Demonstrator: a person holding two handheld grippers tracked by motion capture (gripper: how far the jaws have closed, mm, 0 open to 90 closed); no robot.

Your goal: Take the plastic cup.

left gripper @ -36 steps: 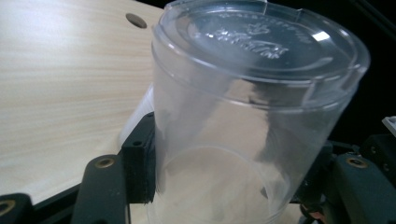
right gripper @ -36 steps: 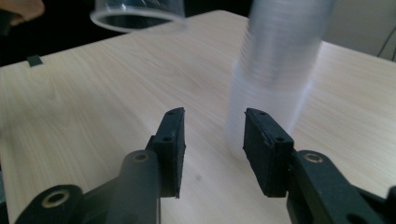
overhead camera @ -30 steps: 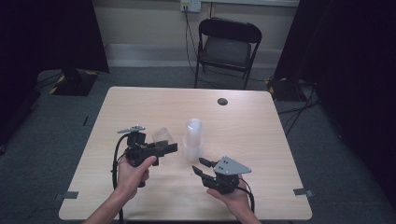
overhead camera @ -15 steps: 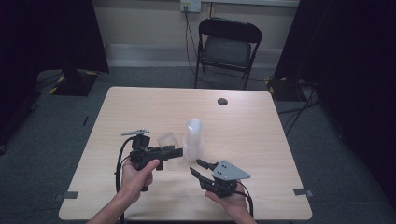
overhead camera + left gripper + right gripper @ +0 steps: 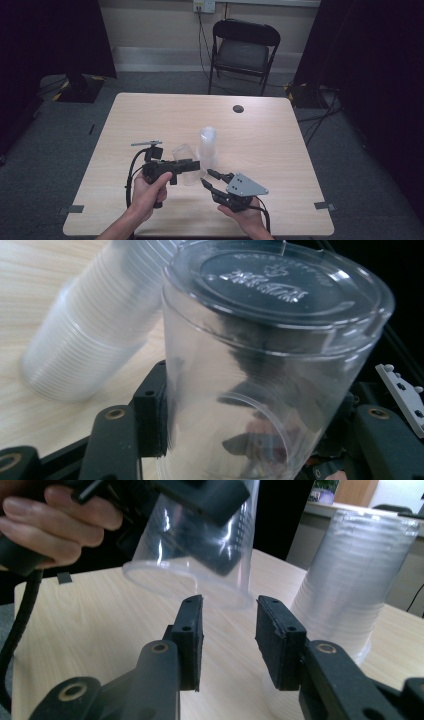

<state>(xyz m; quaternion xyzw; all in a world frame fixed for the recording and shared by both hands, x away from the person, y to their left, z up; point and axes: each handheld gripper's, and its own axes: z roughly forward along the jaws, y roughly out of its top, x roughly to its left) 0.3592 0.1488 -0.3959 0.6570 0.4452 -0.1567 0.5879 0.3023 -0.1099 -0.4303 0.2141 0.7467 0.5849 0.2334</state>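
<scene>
My left gripper (image 5: 192,165) is shut on a clear plastic cup (image 5: 184,156), held upside down and tilted just above the table. In the left gripper view the cup (image 5: 260,365) sits between the jaws of the left gripper (image 5: 255,430), base toward the camera. A tall stack of clear cups (image 5: 207,145) stands upside down on the table just right of it, seen also as the stack (image 5: 95,325) and the stack (image 5: 350,590). My right gripper (image 5: 209,178) is open, its jaws pointing at the held cup (image 5: 195,545). The right gripper (image 5: 229,630) has nothing between its pads, just below the cup's rim.
A small black round object (image 5: 238,108) lies near the far edge of the wooden table (image 5: 150,120). A black folding chair (image 5: 245,50) stands beyond that edge. The hand (image 5: 50,525) holding the left gripper is close at the left of the right gripper view.
The left gripper has carried the cup slightly right and toward the person, closer to the right gripper. The right gripper has barely shifted.
</scene>
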